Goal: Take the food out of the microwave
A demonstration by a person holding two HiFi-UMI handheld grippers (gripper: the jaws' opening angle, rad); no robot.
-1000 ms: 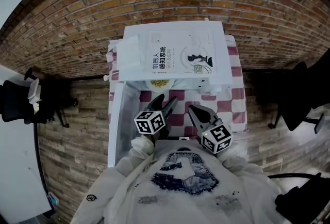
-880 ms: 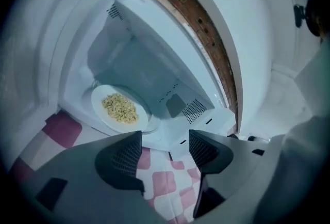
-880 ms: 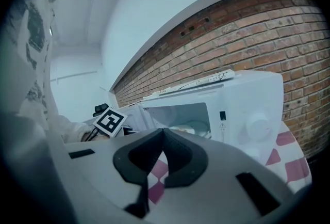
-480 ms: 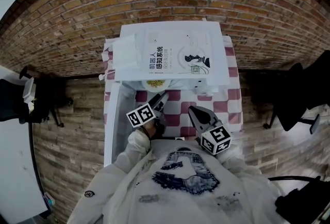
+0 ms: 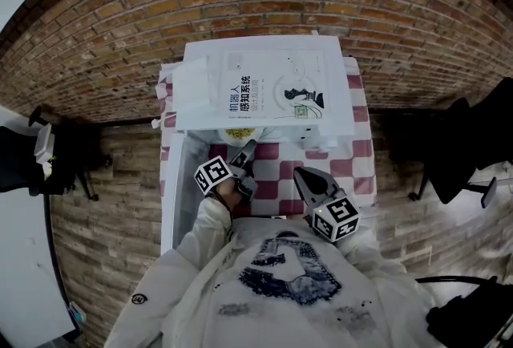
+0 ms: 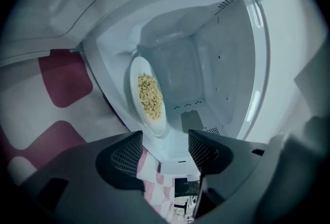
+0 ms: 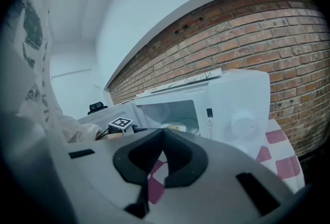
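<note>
A white microwave stands on a red-and-white checked table, its door swung open to the left. Inside it sits a white plate of yellow food; the same plate just shows at the cavity mouth in the head view. My left gripper is open at the mouth of the cavity, the near rim of the plate just ahead of its fingertips. The left gripper holds nothing. My right gripper hangs back over the table in front of the microwave, shut and empty.
The open door forms a wall on the left of the left gripper. The microwave's control panel with a knob is right of the cavity. Brick floor surrounds the table; black chairs stand at the far left and right.
My left gripper has moved forward from beside my chest to the microwave's opening, towards the plate. The right gripper has stayed where it was.
</note>
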